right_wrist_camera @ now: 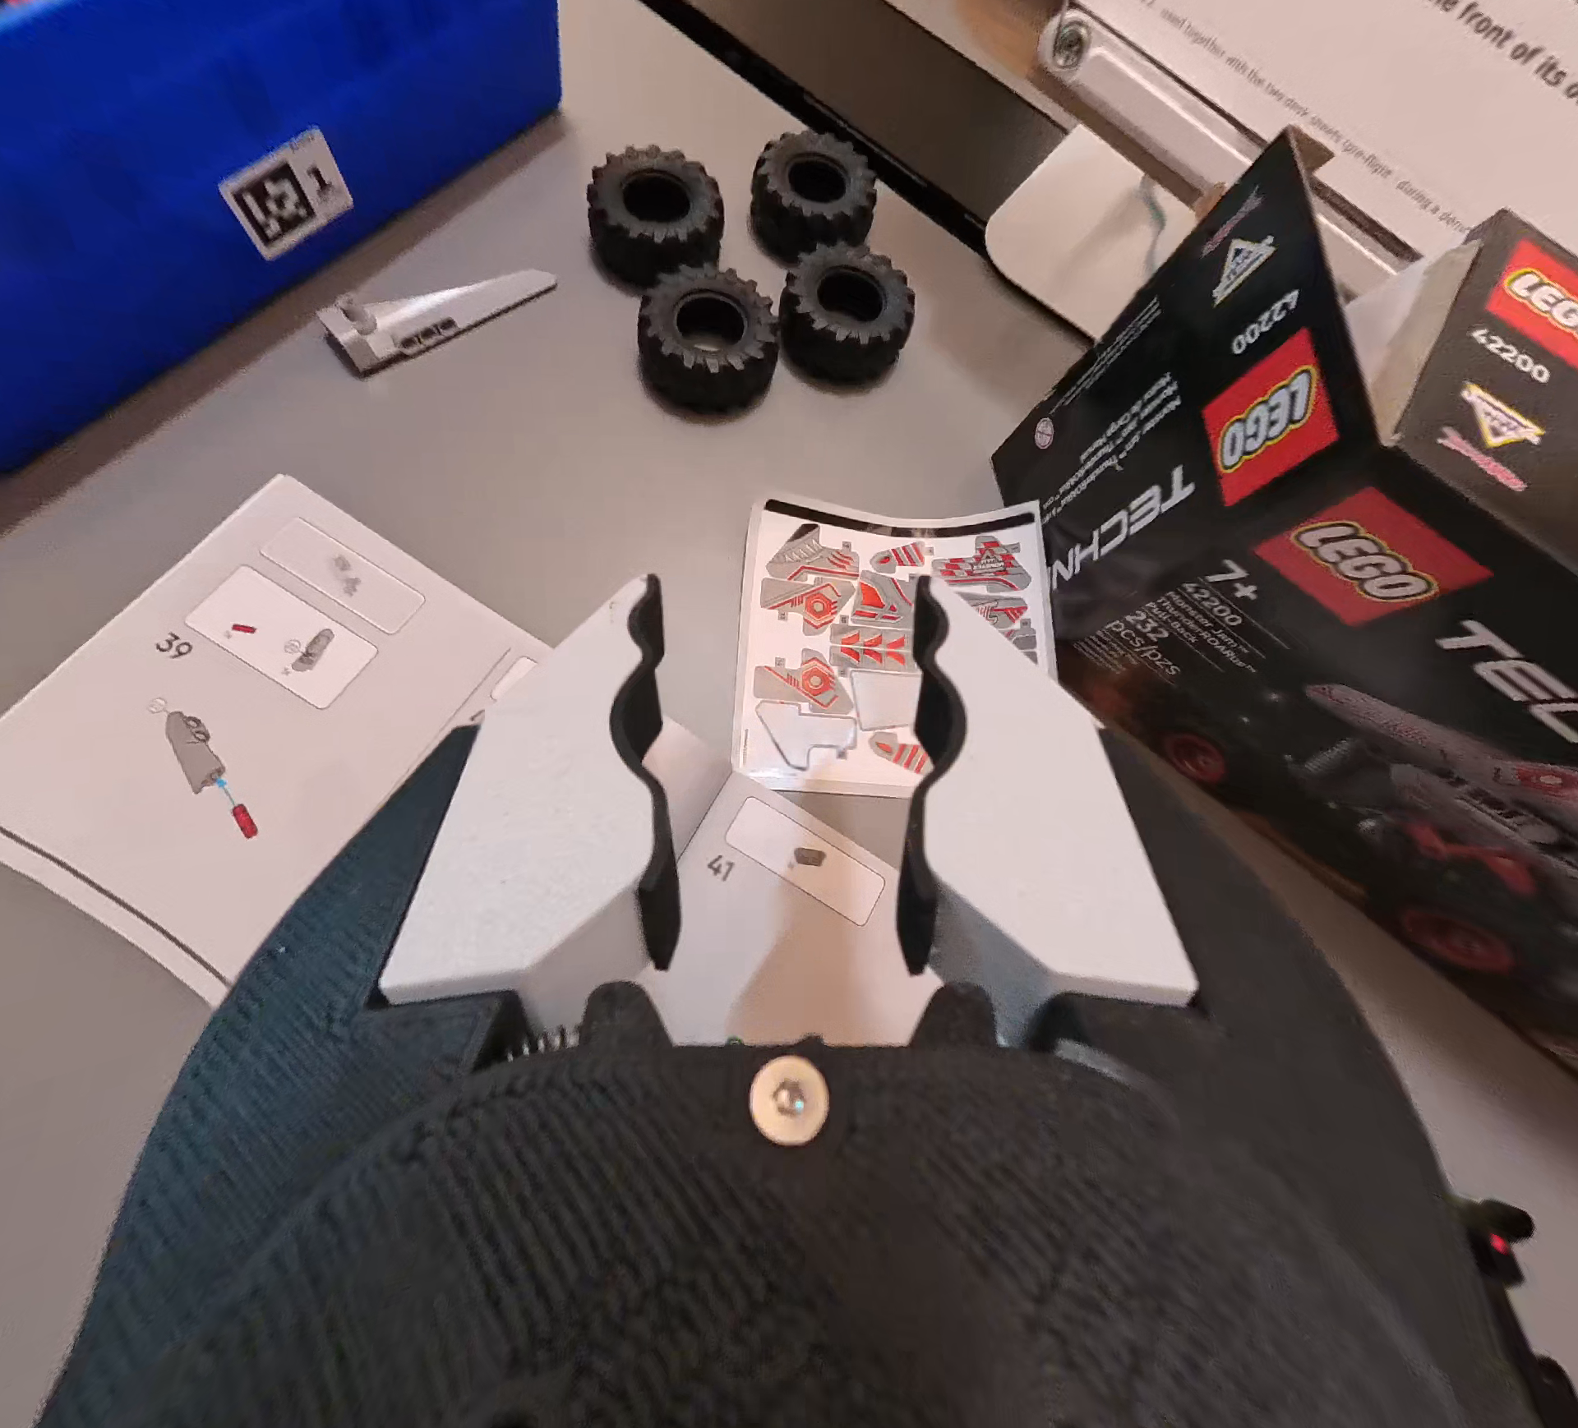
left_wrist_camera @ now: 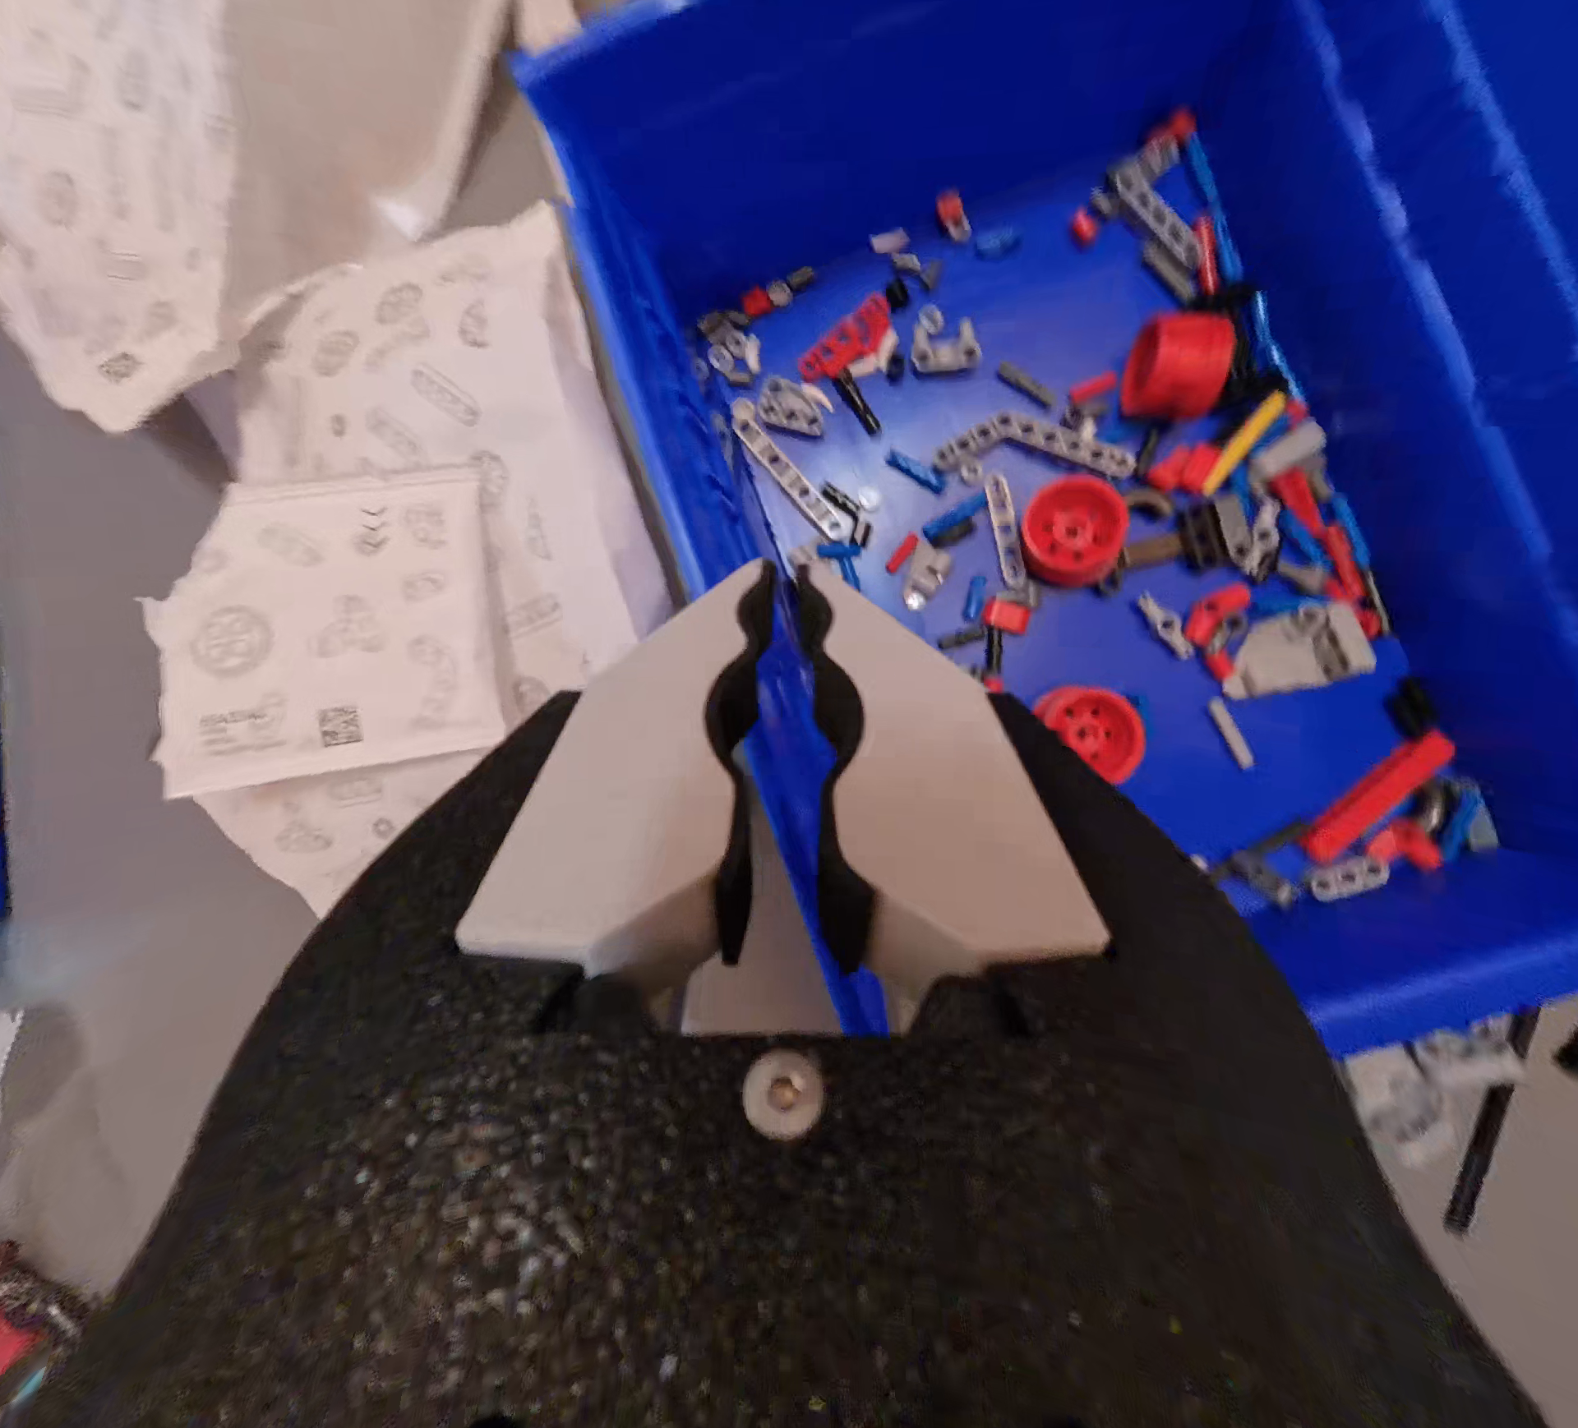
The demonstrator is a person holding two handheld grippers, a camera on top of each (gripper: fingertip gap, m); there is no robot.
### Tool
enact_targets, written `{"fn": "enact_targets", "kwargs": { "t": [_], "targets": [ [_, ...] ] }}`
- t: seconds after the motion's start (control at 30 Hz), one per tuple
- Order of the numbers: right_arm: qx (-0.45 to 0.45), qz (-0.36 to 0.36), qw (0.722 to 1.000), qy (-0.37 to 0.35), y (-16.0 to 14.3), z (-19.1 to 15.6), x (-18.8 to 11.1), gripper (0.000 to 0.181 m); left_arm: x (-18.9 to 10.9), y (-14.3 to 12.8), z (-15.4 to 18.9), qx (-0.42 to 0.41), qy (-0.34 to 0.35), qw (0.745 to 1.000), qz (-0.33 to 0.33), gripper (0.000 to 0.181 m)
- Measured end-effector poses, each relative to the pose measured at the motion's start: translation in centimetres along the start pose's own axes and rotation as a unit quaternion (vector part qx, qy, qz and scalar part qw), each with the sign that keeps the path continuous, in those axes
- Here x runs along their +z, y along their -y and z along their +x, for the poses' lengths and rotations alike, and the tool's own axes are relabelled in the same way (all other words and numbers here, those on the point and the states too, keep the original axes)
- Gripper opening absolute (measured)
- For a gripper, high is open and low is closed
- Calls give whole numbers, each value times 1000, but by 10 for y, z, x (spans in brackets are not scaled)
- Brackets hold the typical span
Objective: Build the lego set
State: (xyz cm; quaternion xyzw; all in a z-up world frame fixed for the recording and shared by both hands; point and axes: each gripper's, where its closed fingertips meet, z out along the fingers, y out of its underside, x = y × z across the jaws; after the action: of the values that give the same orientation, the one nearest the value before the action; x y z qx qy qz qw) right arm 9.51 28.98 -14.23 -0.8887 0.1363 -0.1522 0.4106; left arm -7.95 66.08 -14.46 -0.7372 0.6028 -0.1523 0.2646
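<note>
Left wrist view: your left tongs [left_wrist_camera: 787,585] sit nearly closed on nothing, above the rim of the blue bin [left_wrist_camera: 982,106]; loose lego pieces [left_wrist_camera: 1110,499] lie inside, torn printed paper bags [left_wrist_camera: 341,491] beside it. Right wrist view: your right tongs [right_wrist_camera: 790,593] gape empty over the instruction booklet [right_wrist_camera: 213,704] and sticker sheet [right_wrist_camera: 854,619]; four knobby black tyres [right_wrist_camera: 743,277], a grey panel piece [right_wrist_camera: 427,320] and the branded box [right_wrist_camera: 1323,576] rest on the grey surface [right_wrist_camera: 512,448].

Your right hand-held gripper [right_wrist_camera: 786,602] hangs open over the instruction booklet [right_wrist_camera: 171,713] and sticker sheet [right_wrist_camera: 845,610]; four black tires [right_wrist_camera: 739,269] sit at upper centre on the table [right_wrist_camera: 512,431].
</note>
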Motion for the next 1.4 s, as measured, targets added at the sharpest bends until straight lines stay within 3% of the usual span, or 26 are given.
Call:
{"fn": "enact_targets", "kwargs": {
  "t": [0.03, 0.1, 0.17, 0.23, 0.33, 0.4, 0.5, 0.63, 0.7, 0.9, 1.4],
  "targets": [
    [-5, -5, 1000, -2, -1, -1, 1, 59, -4, 8, -3, -12, 8, 1000, 23, 14],
    [0, 0, 1000, 3, 0, -3, 2, 59, -9, 13, 0, -23, -3, 999, 39, 32],
    [9, 6, 1000, 12, 1, -5, 0, 59, -12, 8, -8, -17, 28, 999, 23, 49],
    [15, 11, 1000, 10, 2, -4, -2, 59, -15, 6, -13, -19, 43, 999, 20, 46],
    [20, 15, 999, 20, -1, -10, -1, 59, 9, -19, 1, -21, -18, 998, -48, 44],
    [18, 18, 999, 32, -1, -19, 1, 59, 25, -38, -3, -4, -9, 995, -103, 33],
    [11, 20, 999, 45, 0, -30, 5, 59, 38, -42, -1, 12, -8, 993, -119, 14],
    [-4, 24, 999, 44, 2, -32, 8, 60, 34, -23, 1, 13, -24, 997, -67, 5],
    [-11, 28, 999, 39, 3, -30, 8, 59, 16, -4, 2, 20, -21, 999, -14, 3],
    [-15, 35, 999, 38, 5, -29, 10, 58, -47, 55, -5, 54, 76, 983, 161, 3],
    [-43, 25, 998, 40, 1, -37, 14, 57, -28, 32, -26, 9, 79, 991, 108, 2]
  ]
}}
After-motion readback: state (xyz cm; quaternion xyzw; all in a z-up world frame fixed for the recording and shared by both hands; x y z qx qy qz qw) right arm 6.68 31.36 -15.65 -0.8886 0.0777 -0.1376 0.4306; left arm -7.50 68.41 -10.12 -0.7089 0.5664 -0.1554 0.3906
